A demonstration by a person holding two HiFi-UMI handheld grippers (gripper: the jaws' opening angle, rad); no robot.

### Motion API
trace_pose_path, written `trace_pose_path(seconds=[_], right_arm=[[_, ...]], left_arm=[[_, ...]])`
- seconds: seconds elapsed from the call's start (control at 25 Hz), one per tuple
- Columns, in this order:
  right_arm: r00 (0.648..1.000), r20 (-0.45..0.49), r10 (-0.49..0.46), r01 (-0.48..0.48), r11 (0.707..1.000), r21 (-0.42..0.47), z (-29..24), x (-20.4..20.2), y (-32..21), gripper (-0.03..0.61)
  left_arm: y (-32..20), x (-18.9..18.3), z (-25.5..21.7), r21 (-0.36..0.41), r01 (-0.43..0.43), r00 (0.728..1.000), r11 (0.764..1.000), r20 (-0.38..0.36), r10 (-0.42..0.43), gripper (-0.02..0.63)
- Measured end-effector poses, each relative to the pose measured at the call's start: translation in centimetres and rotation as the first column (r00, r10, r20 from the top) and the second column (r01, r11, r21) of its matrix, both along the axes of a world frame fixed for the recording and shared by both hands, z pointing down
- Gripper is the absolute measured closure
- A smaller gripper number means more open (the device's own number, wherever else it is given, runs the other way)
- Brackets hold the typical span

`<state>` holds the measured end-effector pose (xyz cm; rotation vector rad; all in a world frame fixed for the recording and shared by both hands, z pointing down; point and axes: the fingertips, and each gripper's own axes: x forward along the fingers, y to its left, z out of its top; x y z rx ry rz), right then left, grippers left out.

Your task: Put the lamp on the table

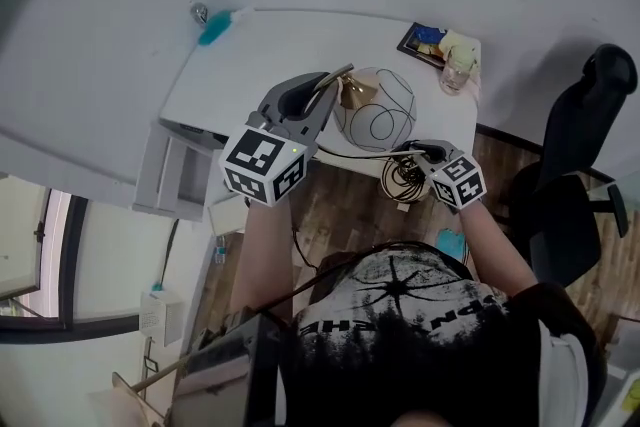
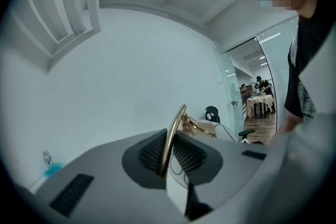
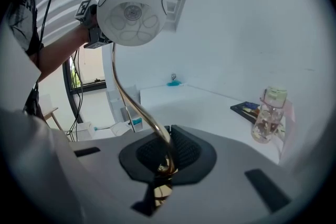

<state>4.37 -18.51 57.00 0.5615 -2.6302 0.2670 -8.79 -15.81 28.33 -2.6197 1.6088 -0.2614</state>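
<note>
A lamp (image 1: pixel 375 110) with a white globe shade (image 3: pixel 131 10) traced in thin dark wire, on a slim curved brass-coloured metal stem (image 3: pixel 131 97), is judged top-heavy and fragile at the globe. The stem looks stiff but slick and is the safest place to be gripped. The left gripper (image 2: pixel 167 157) is clamped on the stem near the globe. The right gripper (image 3: pixel 165 157) is pinched almost fully together on the stem's lower end. The lamp is held aloft, tilted, over the near edge of the white table (image 1: pixel 270 55).
</note>
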Motion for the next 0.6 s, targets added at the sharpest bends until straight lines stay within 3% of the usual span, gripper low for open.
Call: trace_pose_path(seconds=[0.6], right_arm=[[1.000,-0.005,0.006,-0.006,1.000,-0.021,1.3,0.3,-5.1,0.558]], left_arm=[[-5.6,0.3,1.3,-0.035,-0.007,1.000,0.999,-0.008,0.007,0.575]])
